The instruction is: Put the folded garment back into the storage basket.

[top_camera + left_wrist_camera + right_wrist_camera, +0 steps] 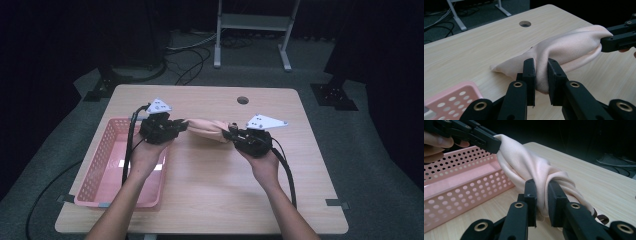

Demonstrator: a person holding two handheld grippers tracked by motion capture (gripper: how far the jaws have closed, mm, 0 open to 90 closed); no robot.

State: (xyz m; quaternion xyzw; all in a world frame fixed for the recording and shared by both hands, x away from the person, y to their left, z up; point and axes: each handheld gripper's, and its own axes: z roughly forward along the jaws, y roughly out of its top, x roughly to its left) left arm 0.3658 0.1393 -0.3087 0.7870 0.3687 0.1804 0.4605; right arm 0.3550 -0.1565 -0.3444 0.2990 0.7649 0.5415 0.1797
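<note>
Item: pale pink cloth (206, 130), bunched and twisted into a rope, strung between both grippers above the desk (215, 190).
Long axis: runs left to right across the desk, parallel to its near edge; a loose tail of the cloth sags onto the wood on the far side (seen in the left gripper view).
Left gripper (172, 127): fingers (530, 75) pinched narrow on the left end of the cloth (564, 50).
Right gripper (234, 134): fingers (531, 197) pinched narrow on the right end of the cloth (524, 165); a dark tag or loop hangs below that end.
Key relation: pink perforated basket (107, 165) sits on the desk's left side, just beside and below the left gripper; the left hand is the nearer one, the right hand is about mid-desk.
Judgement: the cloth looks bound for the basket, so the whole span would have to travel left and clear the basket's right wall (461, 192).
Edges: basket rim stands proud of the desk; the sagging middle could catch on it.
Open room: bare wood ahead and to the right; a cable hole (243, 100) lies near the far edge, well apart from the work.
</note>
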